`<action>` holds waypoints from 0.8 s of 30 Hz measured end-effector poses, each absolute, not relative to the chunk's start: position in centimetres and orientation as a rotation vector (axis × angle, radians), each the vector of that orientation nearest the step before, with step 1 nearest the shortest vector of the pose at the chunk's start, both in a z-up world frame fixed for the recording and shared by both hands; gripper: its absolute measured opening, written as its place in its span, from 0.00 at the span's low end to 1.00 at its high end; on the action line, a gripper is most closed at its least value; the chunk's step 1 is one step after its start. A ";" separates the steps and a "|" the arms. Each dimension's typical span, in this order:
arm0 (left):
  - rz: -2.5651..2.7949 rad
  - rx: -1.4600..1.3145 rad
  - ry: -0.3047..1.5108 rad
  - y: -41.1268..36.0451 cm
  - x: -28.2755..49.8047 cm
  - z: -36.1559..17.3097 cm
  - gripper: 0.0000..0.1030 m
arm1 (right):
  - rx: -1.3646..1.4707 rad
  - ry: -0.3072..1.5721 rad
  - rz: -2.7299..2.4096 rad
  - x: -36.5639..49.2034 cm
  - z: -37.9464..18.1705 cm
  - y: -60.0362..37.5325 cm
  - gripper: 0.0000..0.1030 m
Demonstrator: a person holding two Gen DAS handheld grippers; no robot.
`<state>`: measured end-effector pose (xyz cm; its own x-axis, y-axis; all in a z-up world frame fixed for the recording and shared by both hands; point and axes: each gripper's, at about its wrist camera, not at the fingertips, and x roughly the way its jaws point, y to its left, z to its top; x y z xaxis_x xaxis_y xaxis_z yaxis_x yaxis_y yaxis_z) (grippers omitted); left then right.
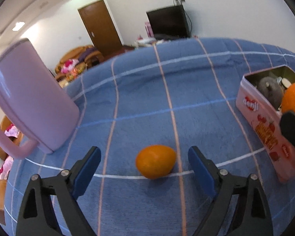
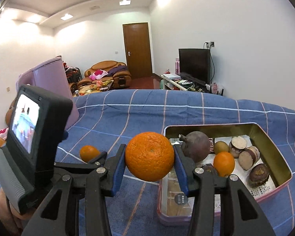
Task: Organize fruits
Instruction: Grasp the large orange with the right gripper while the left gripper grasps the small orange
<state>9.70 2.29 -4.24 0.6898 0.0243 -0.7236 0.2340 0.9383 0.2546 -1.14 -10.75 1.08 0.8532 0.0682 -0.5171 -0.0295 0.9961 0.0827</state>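
Right gripper (image 2: 149, 157): the jaws are closed onto a large orange (image 2: 149, 156), one blue pad pressed against each side of the fruit. The orange is held clear of the blue checked cloth (image 2: 127, 114), just beside the left rim of the pink tin (image 2: 281, 184).

Left gripper (image 1: 144, 164): the jaws stand wide apart and grip nothing. A small orange (image 1: 155, 161) lies on the cloth between the two blue pads, touching neither. In the right wrist view the same small orange (image 2: 89, 153) appears on the cloth to the left of the held fruit, partly behind the left gripper's fingers (image 2: 100, 156).

Pink tin: open-topped, resting on the cloth at the right side of the work surface. It contains a dark purple-brown round fruit (image 2: 196, 146) with a stem stub, a second small orange (image 2: 224, 164), a small yellowish-brown fruit (image 2: 221, 146) and several brown cut pieces (type cannot be determined from these views). In the left wrist view the tin (image 1: 265, 125) appears at the right edge, with the held orange (image 1: 294, 98) above its near wall.

A pink pitcher (image 1: 29, 96) stands on the cloth at the left, well apart from the tin.
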 end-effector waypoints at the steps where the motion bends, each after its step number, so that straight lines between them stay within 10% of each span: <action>1: -0.123 0.341 0.816 2.3 9.8 -4.4 0.86 | 0.070 0.549 0.054 -1.1 1.1 -10.7 0.47; 14: -0.258 0.258 0.854 2.2 9.4 -4.5 0.40 | 0.069 0.573 0.073 -0.2 0.4 -10.5 0.47; 24: -0.139 0.237 0.696 2.5 7.2 -2.3 0.40 | 0.090 0.539 0.070 -0.6 0.6 -11.2 0.47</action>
